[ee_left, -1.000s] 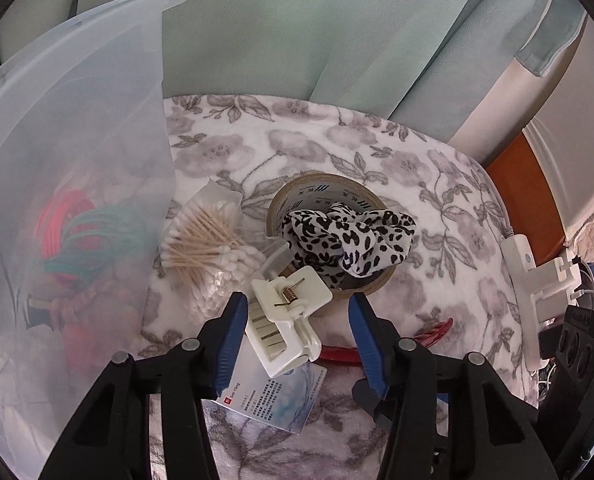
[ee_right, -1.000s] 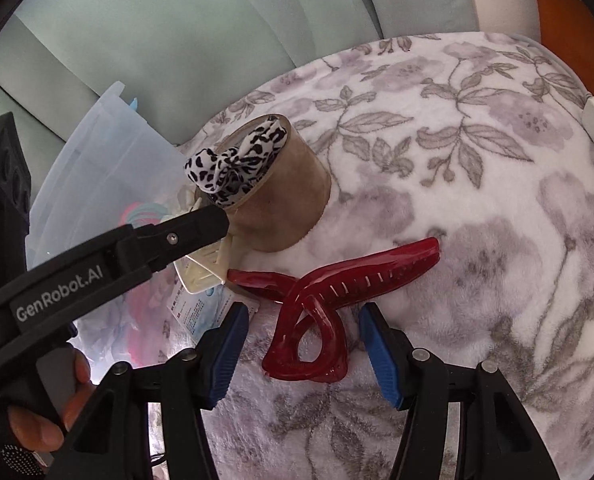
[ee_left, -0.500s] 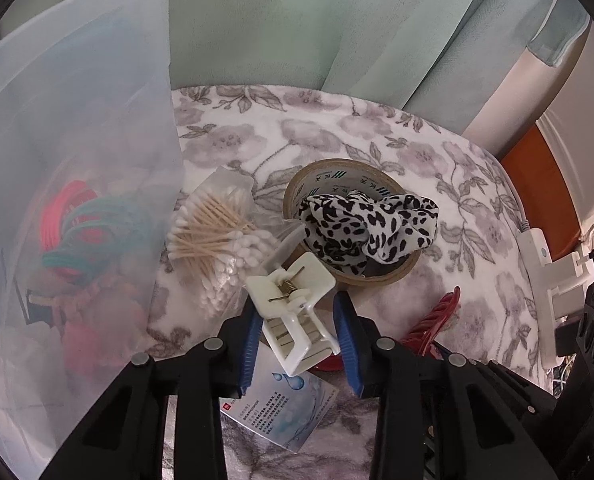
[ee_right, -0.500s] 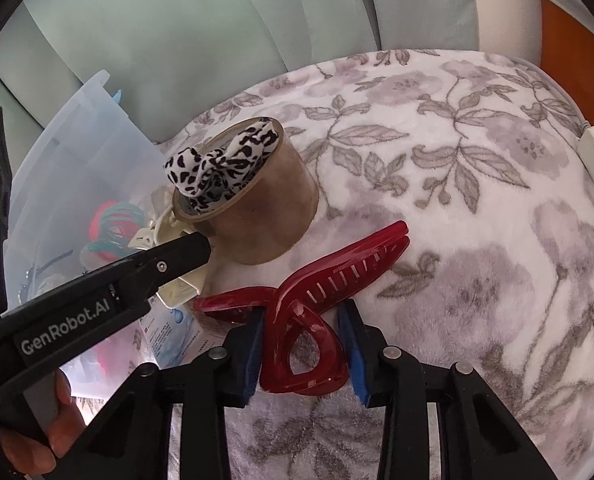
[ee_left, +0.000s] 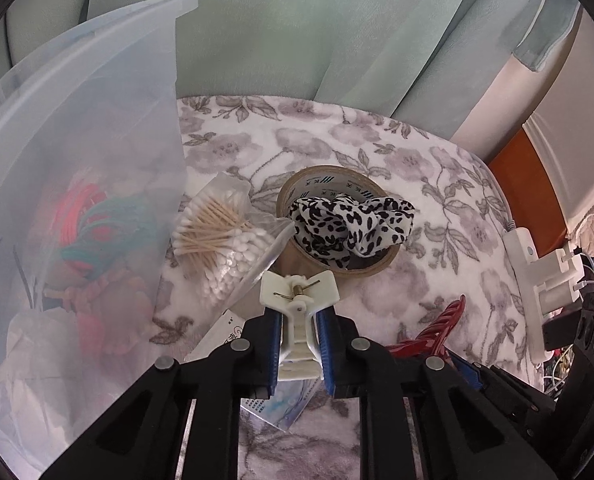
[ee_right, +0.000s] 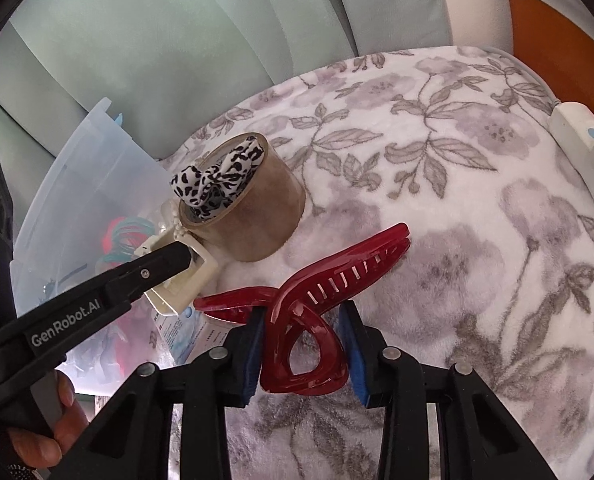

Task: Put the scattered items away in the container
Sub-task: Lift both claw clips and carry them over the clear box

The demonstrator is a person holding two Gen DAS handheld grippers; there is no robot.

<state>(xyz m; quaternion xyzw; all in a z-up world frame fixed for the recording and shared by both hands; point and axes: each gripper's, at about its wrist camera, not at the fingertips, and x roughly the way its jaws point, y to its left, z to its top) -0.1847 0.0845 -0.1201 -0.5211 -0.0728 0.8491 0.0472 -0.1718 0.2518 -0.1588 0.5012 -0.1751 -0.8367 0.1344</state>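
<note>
My left gripper [ee_left: 299, 346] is shut on a cream hair claw clip [ee_left: 298, 292], whose spring end sticks out past the blue pads; the same clip [ee_right: 181, 280] shows in the right wrist view. My right gripper [ee_right: 303, 346] is shut on the looped handles of a dark red claw clip [ee_right: 329, 276] lying on the floral blanket [ee_right: 477, 200]. A brown tape roll [ee_left: 339, 220] with a leopard-print scrunchie [ee_left: 353, 222] in its core stands just beyond. A bag of cotton swabs [ee_left: 221, 240] lies beside the translucent container [ee_left: 77, 160] at left.
The container holds pink and teal hair ties [ee_left: 93, 216] and other small items. A printed tissue packet [ee_left: 281, 400] lies under my left gripper. A white power strip [ee_left: 537, 276] sits at the blanket's right edge. Pale green cushions [ee_left: 297, 28] rise behind. A hand [ee_right: 41, 432] holds the left gripper.
Both grippers closed in: the left onto the cream clip, the right onto the red clip's handles. The cream clip now stands straight between the pads.
</note>
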